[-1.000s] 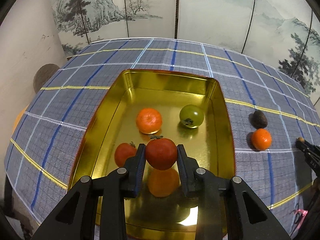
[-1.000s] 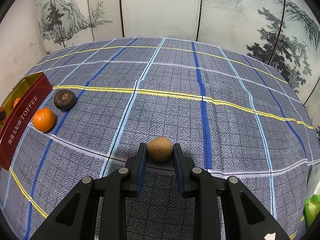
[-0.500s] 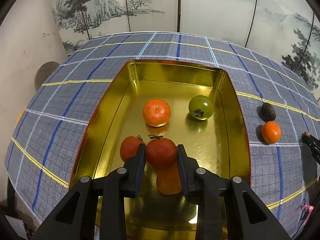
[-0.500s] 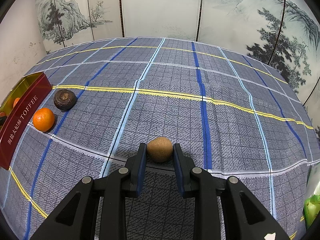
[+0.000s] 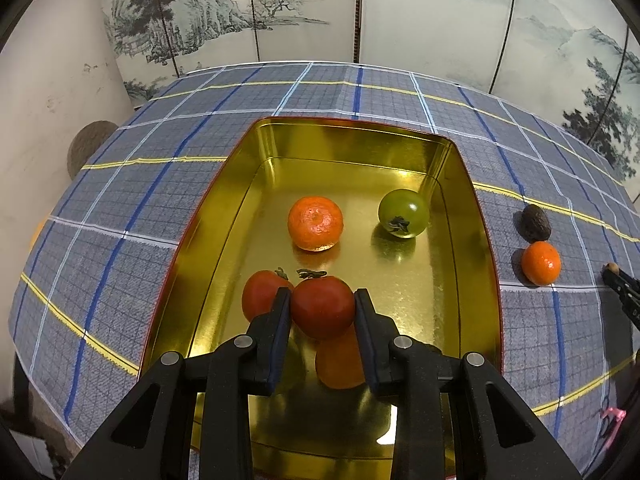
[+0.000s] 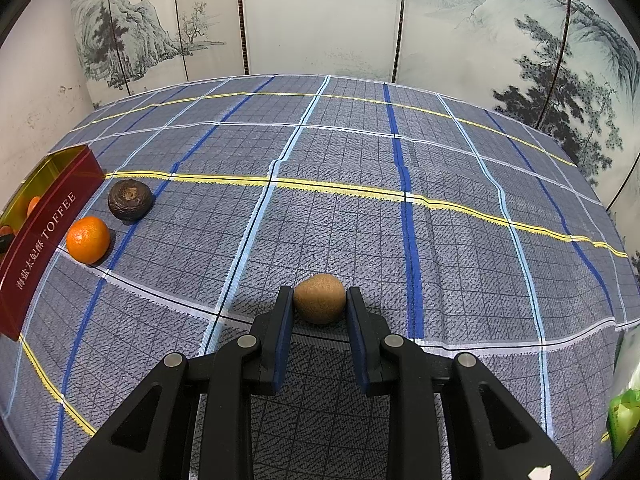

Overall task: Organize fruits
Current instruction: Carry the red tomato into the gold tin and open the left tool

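Observation:
My left gripper (image 5: 322,309) is shut on a red tomato (image 5: 322,307) and holds it low over the gold tin (image 5: 456,160). In the tin lie a second red tomato (image 5: 258,294), a mandarin (image 5: 315,222) and a green tomato (image 5: 403,212). My right gripper (image 6: 319,303) is shut on a brown kiwi (image 6: 319,298) just above the checked cloth. A mandarin (image 6: 87,239) and a dark brown fruit (image 6: 129,200) lie on the cloth beside the tin's red outer wall (image 6: 44,232); they also show in the left wrist view, the mandarin (image 5: 541,262) and the dark fruit (image 5: 535,222).
The table carries a blue-grey checked cloth (image 6: 360,208) and a painted folding screen (image 6: 320,16) stands behind it. A green packet (image 6: 624,420) lies at the right edge. The right gripper's tip (image 5: 622,294) shows at the right of the left wrist view.
The left gripper with the red tomato has moved forward over the tin, closer to the second red tomato. The right gripper and kiwi have barely moved.

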